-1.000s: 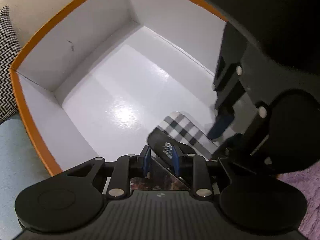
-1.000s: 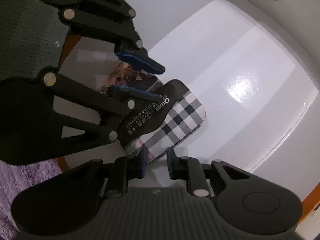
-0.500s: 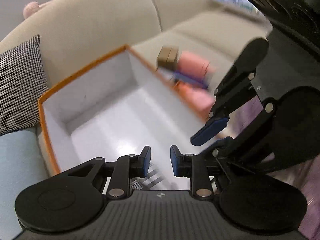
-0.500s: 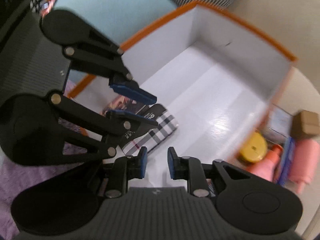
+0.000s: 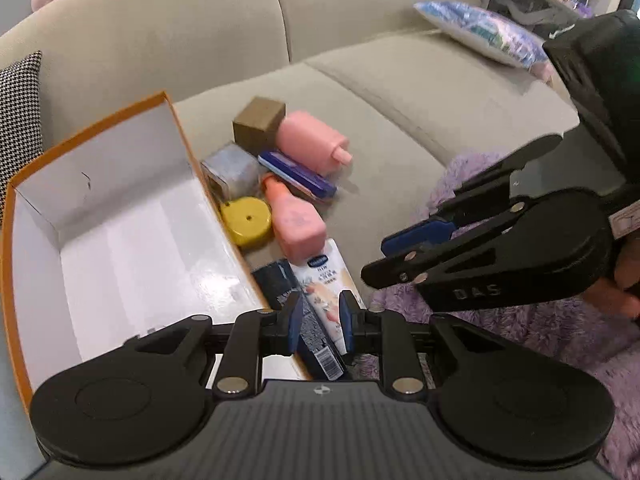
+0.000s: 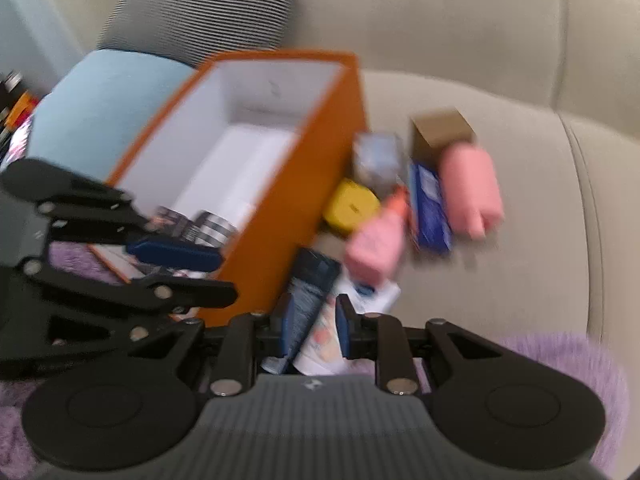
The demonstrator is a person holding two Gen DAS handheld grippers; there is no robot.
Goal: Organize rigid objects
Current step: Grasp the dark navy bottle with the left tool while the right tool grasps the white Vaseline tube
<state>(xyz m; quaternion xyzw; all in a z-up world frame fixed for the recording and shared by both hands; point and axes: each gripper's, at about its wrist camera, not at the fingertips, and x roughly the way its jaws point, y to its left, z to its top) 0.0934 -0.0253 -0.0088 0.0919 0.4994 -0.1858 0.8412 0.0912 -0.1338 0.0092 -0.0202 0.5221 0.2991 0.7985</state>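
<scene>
An orange box (image 5: 92,128) with a white inside sits on the sofa; a plaid case (image 6: 212,230) and a picture card (image 6: 168,216) lie in its near end. Right of the box is a pile: brown cube (image 5: 260,122), pink bottle (image 5: 310,142), blue flat box (image 5: 298,176), silvery tin (image 5: 232,170), yellow disc (image 5: 245,220), pink-orange bottle (image 5: 296,224), white tube (image 5: 324,280), dark pack (image 5: 280,284). My left gripper (image 5: 321,326) hovers over the tube and pack, jaws narrowly apart, holding nothing. My right gripper (image 6: 316,332) hangs over the same two items, also narrowly apart and holding nothing.
A houndstooth cushion (image 5: 18,100) and a light blue cushion (image 6: 92,112) flank the box on the left. A purple fluffy blanket (image 5: 540,328) covers the near right seat. A patterned pillow (image 5: 480,32) lies at the far right. The right wrist view is blurred.
Both grippers have risen out of the box and swung right over the pile. The plaid case and the card, held or touched a second ago, now lie in the box.
</scene>
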